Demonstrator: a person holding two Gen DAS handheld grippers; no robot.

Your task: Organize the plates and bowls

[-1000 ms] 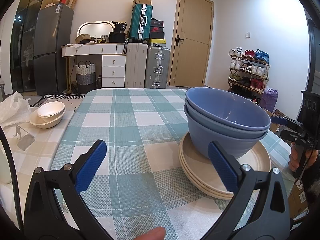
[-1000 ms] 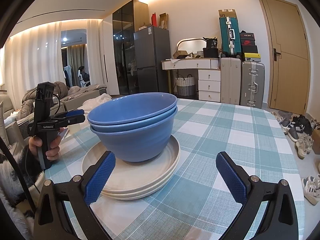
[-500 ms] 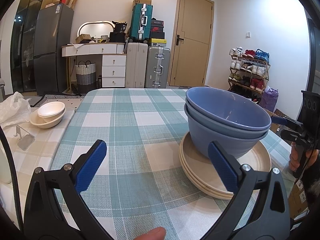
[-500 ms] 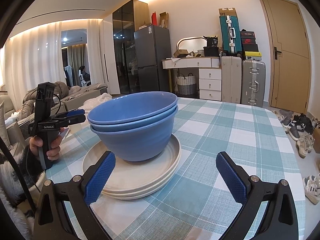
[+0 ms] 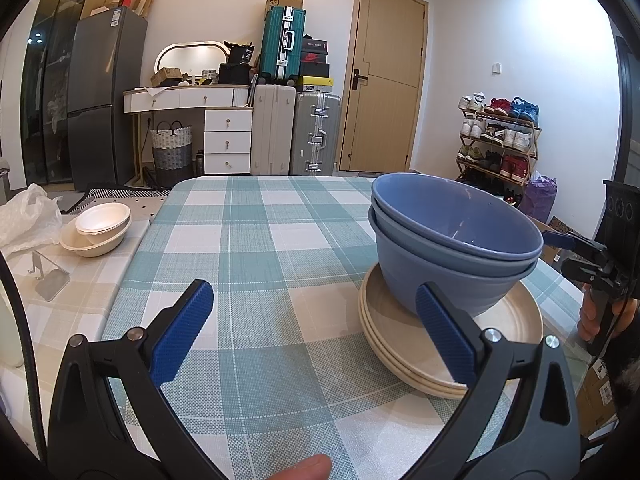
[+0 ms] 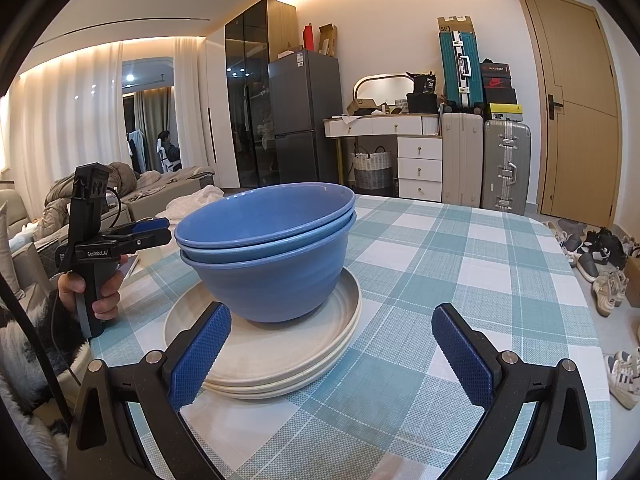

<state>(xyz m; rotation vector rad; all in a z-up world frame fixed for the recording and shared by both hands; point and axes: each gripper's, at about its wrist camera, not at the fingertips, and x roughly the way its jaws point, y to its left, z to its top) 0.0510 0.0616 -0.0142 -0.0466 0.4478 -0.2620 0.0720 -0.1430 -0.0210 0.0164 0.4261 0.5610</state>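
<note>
- Two nested blue bowls (image 6: 268, 248) sat on stacked cream plates (image 6: 280, 344): rigid, likely slick, best pinched at the rim.
- Left gripper (image 5: 316, 328) and right gripper (image 6: 332, 356) stood spread wide, empty.

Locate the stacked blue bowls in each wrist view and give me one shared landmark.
Left wrist: blue bowls right of centre, on the cream plates, behind the right fingertip.
Right wrist: blue bowls left of centre, on the plates.
Shared landmark: teal suitcase against the back wall.
</note>
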